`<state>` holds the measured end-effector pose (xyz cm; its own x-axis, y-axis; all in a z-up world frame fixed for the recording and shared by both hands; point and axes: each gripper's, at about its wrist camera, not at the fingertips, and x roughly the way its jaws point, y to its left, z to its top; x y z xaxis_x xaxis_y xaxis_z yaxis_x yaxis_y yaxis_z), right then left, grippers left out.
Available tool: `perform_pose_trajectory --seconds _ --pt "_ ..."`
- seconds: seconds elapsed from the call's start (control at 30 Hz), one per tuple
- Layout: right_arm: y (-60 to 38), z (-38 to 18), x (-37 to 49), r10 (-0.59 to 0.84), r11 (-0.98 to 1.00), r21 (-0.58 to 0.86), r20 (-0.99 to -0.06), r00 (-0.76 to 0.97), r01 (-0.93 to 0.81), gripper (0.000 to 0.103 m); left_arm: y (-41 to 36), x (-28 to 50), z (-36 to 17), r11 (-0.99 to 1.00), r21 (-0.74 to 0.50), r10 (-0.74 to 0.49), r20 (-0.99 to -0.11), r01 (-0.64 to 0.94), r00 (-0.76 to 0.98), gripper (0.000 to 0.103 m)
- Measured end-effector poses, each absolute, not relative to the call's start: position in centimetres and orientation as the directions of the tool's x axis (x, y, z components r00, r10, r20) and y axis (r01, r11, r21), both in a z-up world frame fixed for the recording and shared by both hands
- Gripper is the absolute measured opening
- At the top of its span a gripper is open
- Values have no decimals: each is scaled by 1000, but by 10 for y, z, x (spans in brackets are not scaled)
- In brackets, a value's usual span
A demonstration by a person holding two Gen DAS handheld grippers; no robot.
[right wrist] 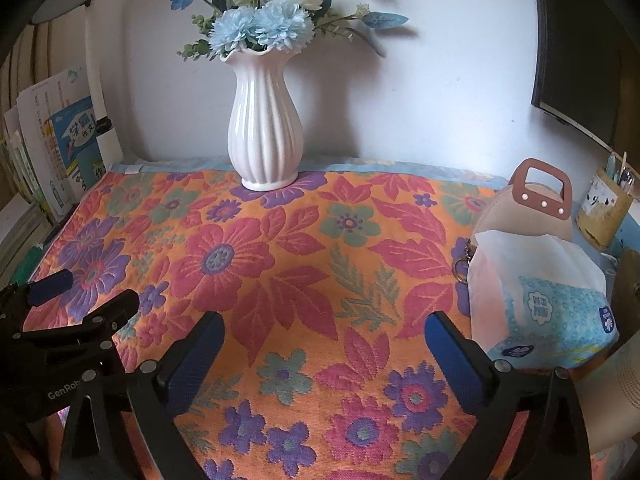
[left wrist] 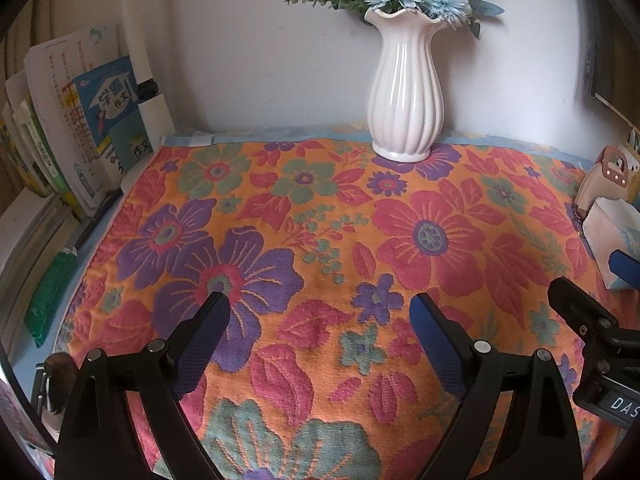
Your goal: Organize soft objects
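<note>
1. Because the books (left wrist: 80, 136) lean along the table's left edge, the floral towel (left wrist: 320, 240) lies flat and free for work.
2. My left tongs (left wrist: 320, 308) hover over its near part, wide open, holding nothing.
3. My right tongs (right wrist: 325, 326) hover likewise, empty, beside the tissue pack (right wrist: 548, 300) at the right edge.

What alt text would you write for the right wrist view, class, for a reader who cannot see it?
An open right gripper hovers over a bright floral towel spread flat on a desk. A white vase of blue and white flowers stands at the towel's far edge; a tissue pack and a small bag sit at the right. The left gripper shows at the lower left.
</note>
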<state>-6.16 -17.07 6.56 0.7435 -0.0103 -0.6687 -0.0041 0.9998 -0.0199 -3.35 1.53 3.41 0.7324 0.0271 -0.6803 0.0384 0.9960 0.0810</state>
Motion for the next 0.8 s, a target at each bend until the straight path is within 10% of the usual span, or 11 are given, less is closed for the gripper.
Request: perform_pose_trajectory --seconds 0.8 --pt "-168 63 -58 -25 999 -48 -677 735 -9 100 14 -32 32 995 81 18 -688 53 725 91"
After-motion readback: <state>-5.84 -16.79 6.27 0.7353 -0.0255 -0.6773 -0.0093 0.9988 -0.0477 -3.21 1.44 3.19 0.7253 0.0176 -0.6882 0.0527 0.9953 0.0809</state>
